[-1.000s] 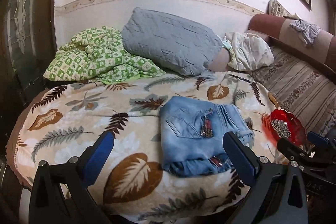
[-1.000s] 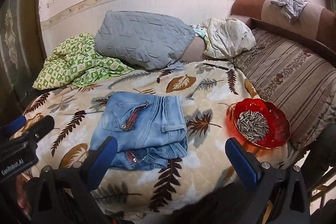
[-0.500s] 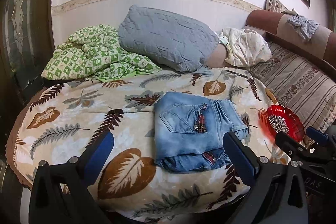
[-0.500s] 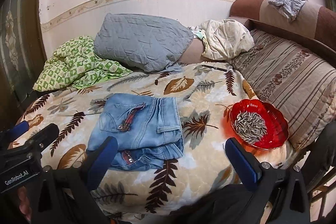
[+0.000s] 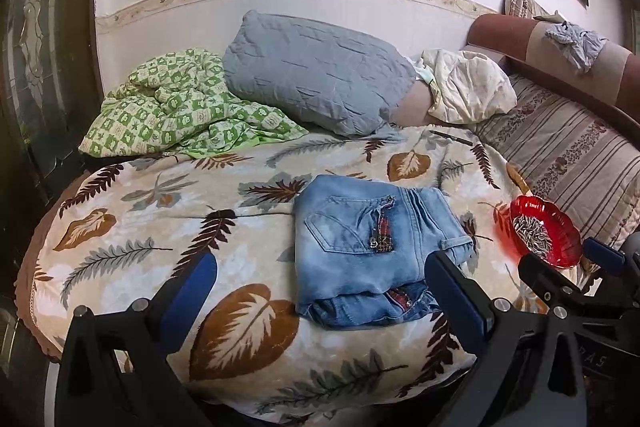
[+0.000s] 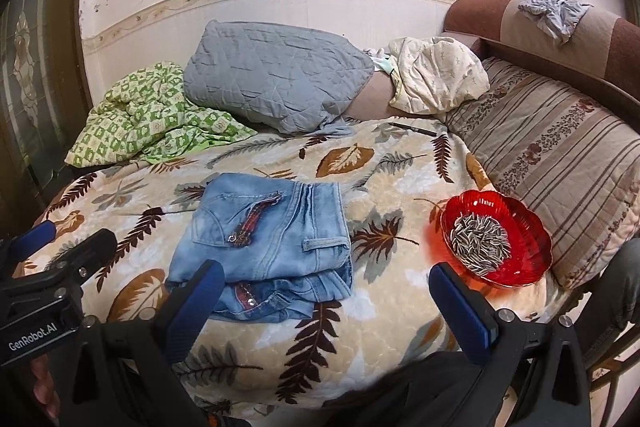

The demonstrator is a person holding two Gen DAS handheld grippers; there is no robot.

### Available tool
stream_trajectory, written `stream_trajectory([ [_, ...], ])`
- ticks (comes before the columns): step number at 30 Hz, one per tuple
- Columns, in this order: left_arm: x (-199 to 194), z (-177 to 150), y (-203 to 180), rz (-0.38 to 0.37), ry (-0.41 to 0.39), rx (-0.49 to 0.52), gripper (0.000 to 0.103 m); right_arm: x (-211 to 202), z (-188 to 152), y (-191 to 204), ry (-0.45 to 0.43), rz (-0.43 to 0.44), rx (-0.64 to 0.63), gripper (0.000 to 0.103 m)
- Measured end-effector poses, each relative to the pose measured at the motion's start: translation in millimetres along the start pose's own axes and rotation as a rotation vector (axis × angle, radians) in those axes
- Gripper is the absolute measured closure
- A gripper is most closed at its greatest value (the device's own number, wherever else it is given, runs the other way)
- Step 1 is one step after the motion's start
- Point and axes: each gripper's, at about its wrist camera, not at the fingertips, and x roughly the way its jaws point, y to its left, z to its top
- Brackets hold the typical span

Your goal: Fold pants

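Note:
Light blue denim pants (image 5: 372, 247) (image 6: 272, 243) lie folded into a compact stack on the leaf-print blanket (image 5: 160, 227) (image 6: 380, 163), back pocket facing up. My left gripper (image 5: 320, 283) is open, held back above the bed's near edge with nothing between its blue-padded fingers. My right gripper (image 6: 326, 291) is open too, empty, near the front edge, just this side of the stack. Neither gripper touches the pants. Each gripper shows at the edge of the other's view.
A red glass bowl (image 6: 496, 239) (image 5: 546, 231) of sunflower seeds sits on the blanket right of the pants. Behind lie a grey pillow (image 5: 316, 71), a green checked quilt (image 5: 176, 107), a cream bundle (image 6: 436, 75) and a striped cushion (image 6: 556, 147). A pen (image 6: 412, 129) lies at the back.
Both grippers have drawn back and up from the bed, so the folded pants look smaller and farther. The pants have not moved.

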Motion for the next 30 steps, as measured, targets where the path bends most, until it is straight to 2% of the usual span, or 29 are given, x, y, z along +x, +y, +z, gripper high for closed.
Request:
stream_trajectory([
  [30, -0.3, 1.4, 3.0, -0.014, -0.007, 0.017, 0.000, 1.4, -1.8, -0.4, 0.007, -0.005, 0.013, 0.000],
])
